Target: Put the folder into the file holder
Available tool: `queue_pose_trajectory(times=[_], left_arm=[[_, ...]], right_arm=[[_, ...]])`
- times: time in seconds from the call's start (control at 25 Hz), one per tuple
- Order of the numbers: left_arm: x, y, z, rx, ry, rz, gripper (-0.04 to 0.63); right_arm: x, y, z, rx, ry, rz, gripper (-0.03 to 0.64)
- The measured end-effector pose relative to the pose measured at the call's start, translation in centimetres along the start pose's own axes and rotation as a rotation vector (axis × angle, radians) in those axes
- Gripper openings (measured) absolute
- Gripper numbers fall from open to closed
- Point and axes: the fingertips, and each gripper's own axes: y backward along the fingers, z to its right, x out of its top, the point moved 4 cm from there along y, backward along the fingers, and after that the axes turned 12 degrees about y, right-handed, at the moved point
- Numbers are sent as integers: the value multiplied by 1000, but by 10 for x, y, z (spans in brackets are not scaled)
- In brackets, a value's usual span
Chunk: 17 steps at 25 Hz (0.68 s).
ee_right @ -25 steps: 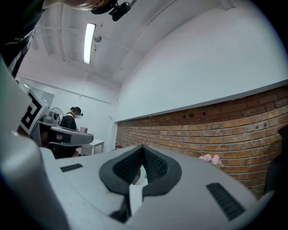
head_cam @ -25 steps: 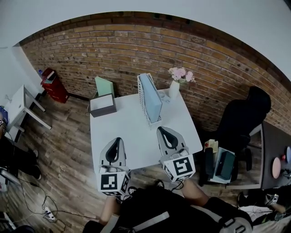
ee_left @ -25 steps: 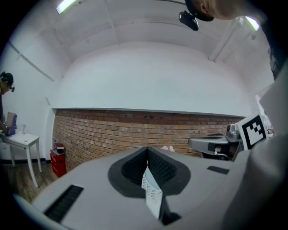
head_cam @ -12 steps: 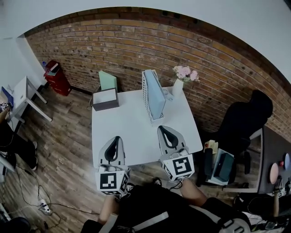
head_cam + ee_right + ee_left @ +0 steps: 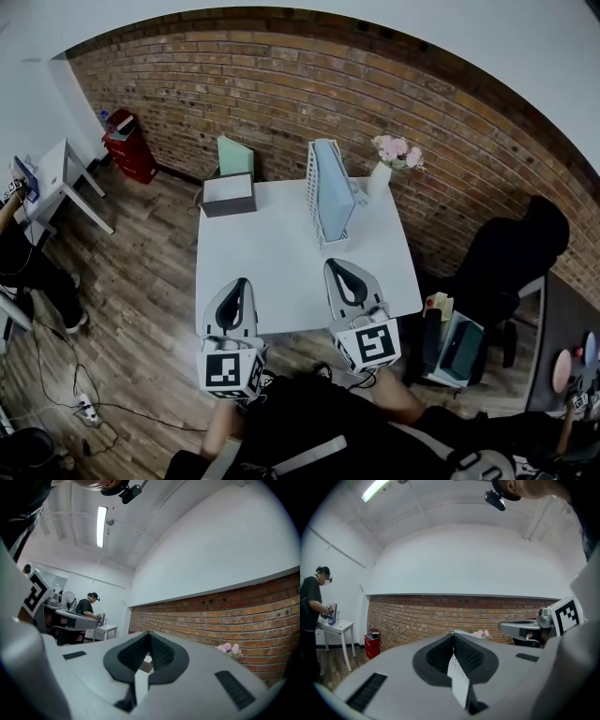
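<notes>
1. The light-blue card folder (image 5: 336,190) stands in the white mesh file holder (image 5: 316,202), ahead of the right gripper (image 5: 334,265); a pale-green folder (image 5: 234,155) stands beyond the left gripper (image 5: 239,283).
2. Both grippers clenched, empty; filed already, or the green one pending; any reach should clear the mesh wall.

the person is wearing a dark top (image 5: 366,427) with a pale strap (image 5: 305,457) running across it. the left gripper (image 5: 238,283) and the right gripper (image 5: 340,266) are each showing a light grey, teardrop-shaped shell (image 5: 393,667) closing around black ribbed pads (image 5: 469,656). narrow dark slots (image 5: 365,692) are sitting in the shell beside the pads. behind each gripper a white cube (image 5: 232,372) is carrying black square markers.
</notes>
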Motion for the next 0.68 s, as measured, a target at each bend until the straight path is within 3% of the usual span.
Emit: queue_pose_trajectory(times=[0.68], left_arm=[[-2,7,-16,38,14,-28,23]], right_arm=[[-5,-8,-17,33,-21,-18,8]])
